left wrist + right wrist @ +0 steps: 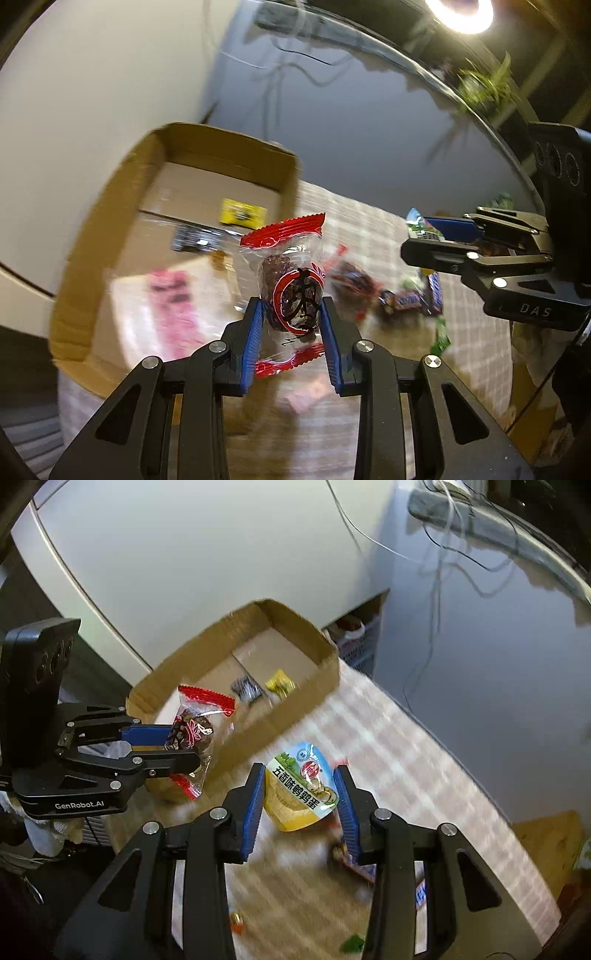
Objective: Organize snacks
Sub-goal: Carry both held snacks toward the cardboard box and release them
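My left gripper (291, 314) is shut on a clear packet with red ends (290, 280) holding a dark snack; the same packet (195, 734) hangs beside the cardboard box in the right wrist view, pinched by the left gripper (181, 744). My right gripper (301, 786) is shut on a blue and yellow packet with Chinese print (301, 786), lifted over the checked cloth. In the left wrist view the right gripper (417, 236) shows at the right edge, the packet mostly hidden. The cardboard box (110, 206) (295, 709) lies ahead, open-topped.
Inside the box lie a yellow packet (242, 212) (280, 683), a black one (192, 238) (245, 690) and a pink-printed white one (173, 306). Loose snacks (410, 299) lie on the checked cloth (388, 760). A glossy dark tabletop (498, 701) with cables runs alongside.
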Demonstrator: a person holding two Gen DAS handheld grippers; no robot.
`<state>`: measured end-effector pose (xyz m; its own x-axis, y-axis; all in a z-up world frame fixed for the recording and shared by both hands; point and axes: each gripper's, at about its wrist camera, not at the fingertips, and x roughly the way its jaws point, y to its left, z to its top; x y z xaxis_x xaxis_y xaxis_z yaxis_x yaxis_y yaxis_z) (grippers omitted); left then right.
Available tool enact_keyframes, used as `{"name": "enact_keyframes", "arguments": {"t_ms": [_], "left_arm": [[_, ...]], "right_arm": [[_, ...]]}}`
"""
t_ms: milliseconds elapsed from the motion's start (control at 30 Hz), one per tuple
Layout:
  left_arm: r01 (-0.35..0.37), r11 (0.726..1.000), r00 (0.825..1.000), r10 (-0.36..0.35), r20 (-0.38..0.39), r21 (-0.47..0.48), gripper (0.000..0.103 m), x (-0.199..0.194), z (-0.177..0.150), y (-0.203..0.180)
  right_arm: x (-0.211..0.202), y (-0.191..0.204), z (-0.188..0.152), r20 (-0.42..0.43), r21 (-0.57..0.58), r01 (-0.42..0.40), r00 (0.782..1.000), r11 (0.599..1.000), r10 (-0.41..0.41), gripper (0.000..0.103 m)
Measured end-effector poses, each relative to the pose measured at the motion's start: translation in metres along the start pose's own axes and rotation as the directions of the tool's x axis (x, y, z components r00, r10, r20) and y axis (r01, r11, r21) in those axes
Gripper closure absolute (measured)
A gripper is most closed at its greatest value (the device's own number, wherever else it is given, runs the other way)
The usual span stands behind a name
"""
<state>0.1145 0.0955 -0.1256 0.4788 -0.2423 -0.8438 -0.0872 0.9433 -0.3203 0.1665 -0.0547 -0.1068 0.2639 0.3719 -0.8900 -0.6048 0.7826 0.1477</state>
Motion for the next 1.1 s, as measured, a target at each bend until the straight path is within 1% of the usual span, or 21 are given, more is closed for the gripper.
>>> {"name": "enact_keyframes", "arguments": {"t_ms": [167, 433, 633, 800, 867, 900, 933, 1000, 1033, 1067, 1100], "left_arm": [[-0.034, 0.999, 0.999, 0.035, 0.018, -0.033, 0.074, 0.000, 0.010, 0.026], [-0.074, 0.996, 0.997, 0.075, 0.021, -0.054, 0.074, 0.014, 0.033, 0.044], [-0.097, 0.995, 0.995, 0.097, 0.004, -0.039, 0.073, 0.024, 0.040, 0.050], [-0.113, 0.992, 0.994, 0.113, -0.002, -0.047, 0.073, 0.026, 0.040, 0.055], [-0.117, 0.992, 0.993, 0.117, 0.001, -0.050, 0.073, 0.025, 0.041, 0.056], [-0.122, 0.991, 0.992, 0.123, 0.004, -0.048, 0.068, 0.024, 0.041, 0.057], [-0.128, 0.991, 0.992, 0.129, 0.008, -0.047, 0.057, 0.023, 0.041, 0.057], [-0.120, 0.991, 0.993, 0.121, 0.019, -0.051, 0.048, 0.019, 0.042, 0.056], [-0.113, 0.992, 0.993, 0.114, 0.021, -0.050, 0.046, 0.017, 0.042, 0.055], [-0.108, 0.993, 0.994, 0.109, 0.022, -0.047, 0.044, 0.016, 0.041, 0.054], [-0.107, 0.993, 0.994, 0.108, 0.022, -0.046, 0.039, 0.015, 0.041, 0.053]], "right_arm": [[0.018, 0.007, 0.031, 0.011, -0.008, -0.016, 1.000, 1.000, 0.016, 0.064], [0.056, 0.013, 0.076, 0.013, 0.001, -0.030, 0.999, 1.000, 0.030, 0.064], [0.081, 0.015, 0.090, -0.013, -0.007, -0.032, 0.999, 0.999, 0.032, 0.064], [0.091, 0.013, 0.093, -0.021, 0.002, -0.044, 0.999, 0.999, 0.044, 0.063], [0.094, 0.012, 0.094, -0.024, 0.004, -0.047, 0.999, 0.999, 0.047, 0.061], [0.094, 0.012, 0.094, -0.023, 0.003, -0.048, 0.999, 0.999, 0.048, 0.060], [0.093, 0.013, 0.094, -0.018, 0.002, -0.048, 0.999, 0.999, 0.048, 0.060], [0.090, 0.013, 0.095, -0.012, 0.002, -0.040, 0.999, 0.999, 0.040, 0.052], [0.088, 0.013, 0.094, -0.006, 0.004, -0.036, 0.999, 0.999, 0.036, 0.042], [0.086, 0.013, 0.094, 0.002, 0.006, -0.033, 0.999, 0.999, 0.033, 0.034], [0.083, 0.012, 0.094, 0.010, 0.009, -0.031, 0.999, 0.999, 0.031, 0.032]]}}
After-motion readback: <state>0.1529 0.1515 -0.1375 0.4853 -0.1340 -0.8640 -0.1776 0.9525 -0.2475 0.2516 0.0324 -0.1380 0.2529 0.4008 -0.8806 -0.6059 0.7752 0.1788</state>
